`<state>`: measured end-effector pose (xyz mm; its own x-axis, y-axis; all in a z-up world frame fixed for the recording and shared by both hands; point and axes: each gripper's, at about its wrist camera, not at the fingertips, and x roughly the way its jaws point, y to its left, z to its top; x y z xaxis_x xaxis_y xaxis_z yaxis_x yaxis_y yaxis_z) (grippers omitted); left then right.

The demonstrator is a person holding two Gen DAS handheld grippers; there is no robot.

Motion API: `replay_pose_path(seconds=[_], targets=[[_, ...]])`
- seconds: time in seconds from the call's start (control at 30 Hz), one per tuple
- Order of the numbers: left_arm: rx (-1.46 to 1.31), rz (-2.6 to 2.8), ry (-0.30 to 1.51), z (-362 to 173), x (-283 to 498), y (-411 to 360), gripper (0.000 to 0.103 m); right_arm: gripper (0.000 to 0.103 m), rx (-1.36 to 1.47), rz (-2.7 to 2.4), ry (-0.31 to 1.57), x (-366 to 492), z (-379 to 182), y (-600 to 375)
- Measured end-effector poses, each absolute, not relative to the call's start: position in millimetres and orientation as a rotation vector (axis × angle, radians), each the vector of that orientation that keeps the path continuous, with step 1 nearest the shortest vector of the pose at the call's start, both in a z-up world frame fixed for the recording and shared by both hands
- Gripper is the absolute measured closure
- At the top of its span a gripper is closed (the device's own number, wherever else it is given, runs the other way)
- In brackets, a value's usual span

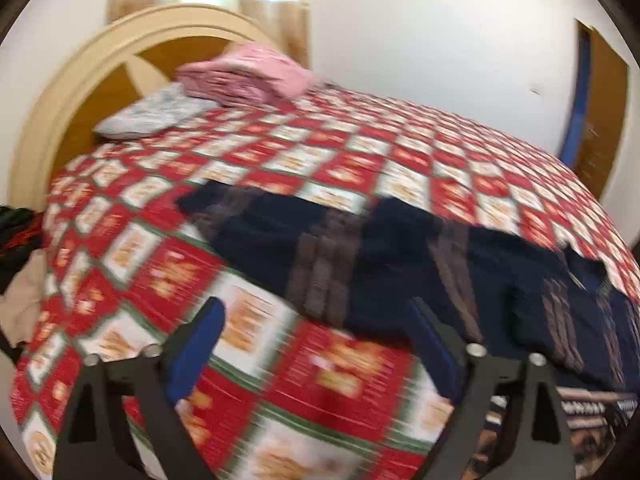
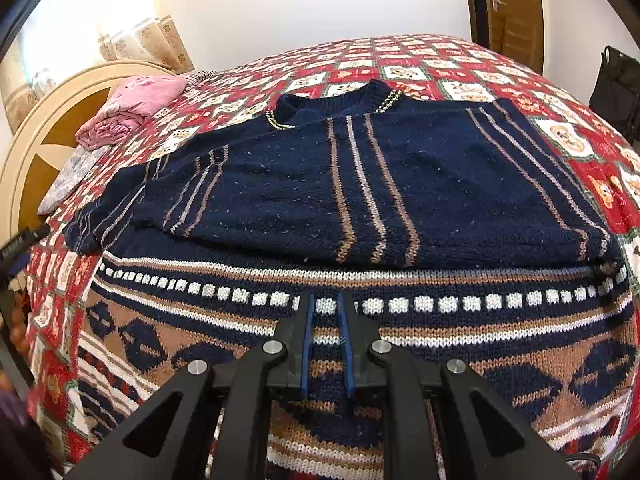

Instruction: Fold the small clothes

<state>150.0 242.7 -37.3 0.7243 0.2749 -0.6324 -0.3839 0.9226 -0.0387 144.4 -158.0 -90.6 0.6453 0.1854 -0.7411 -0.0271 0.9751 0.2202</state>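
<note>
A navy sweater [image 2: 360,184] with tan stripes is laid flat on the red checked bedspread [image 2: 440,64], its neck at 12 o'clock; its patterned lower part [image 2: 440,344] lies nearest the camera. Only the right wrist view shows it sharply. There, the right gripper [image 2: 326,312] is seen over the white-square band, its jaws nearly together, with nothing visibly pinched. In the blurred left wrist view, the sweater [image 1: 400,264] runs toward 4 o'clock and is cut off; the left gripper [image 1: 316,320] is spread wide, with nothing between its jaws. A pink folded pile [image 1: 248,76], a pale pillow [image 1: 152,112] and the headboard [image 1: 80,80] are seen at 11 o'clock.
</note>
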Motion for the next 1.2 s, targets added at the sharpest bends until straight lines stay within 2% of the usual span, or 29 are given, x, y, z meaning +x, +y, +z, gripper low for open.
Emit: replay_pose_path(seconds=[0.07,0.13,0.2,0.27,0.4,0.47,0.6,0.7,0.73,0.77,0.8,0.83,1.07,1.2], targets=[[-0.243,0.403,0.644,-33,153,271,0.002,0.086,0.188,0.121,0.861,145,-90,-156],[-0.365,0.427,0.655,-34,159,303,0.002,0.073,0.205,0.145,0.860,145,-89,-155],[-0.463,0.455,0.657,-38,165,327,0.002,0.052,0.225,0.182,0.858,144,-89,-152],[-0.526,0.495,0.658,-44,173,349,0.003,0.047,0.196,0.195,0.859,143,-88,-145],[-0.585,0.512,0.684,-58,197,376,0.005,0.046,0.138,0.175,0.853,140,-88,-135],[-0.640,0.512,0.714,-71,210,387,0.014,0.046,0.140,0.173,0.855,140,-89,-136],[-0.759,0.496,0.731,-92,225,402,0.021,0.046,0.150,0.177,0.862,141,-89,-138],[-0.733,0.504,0.721,-93,233,397,0.021,0.046,0.146,0.172,0.867,143,-89,-137],[-0.730,0.499,0.720,-93,234,396,0.026,0.046,0.145,0.169,0.869,144,-89,-137],[-0.727,0.495,0.712,-92,235,396,0.046,0.046,0.144,0.166,0.870,145,-89,-136],[-0.736,0.479,0.703,-93,236,397,0.062,0.046,0.144,0.162,0.871,145,-89,-136],[-0.760,0.441,0.703,-96,238,398,0.091,0.046,0.143,0.159,0.873,146,-89,-136],[-0.788,0.368,0.669,-100,232,400,0.091,0.046,0.139,0.160,0.871,146,-90,-135],[-0.693,0.342,0.600,-63,228,380,0.091,0.046,0.216,0.185,0.878,147,-86,-147]])
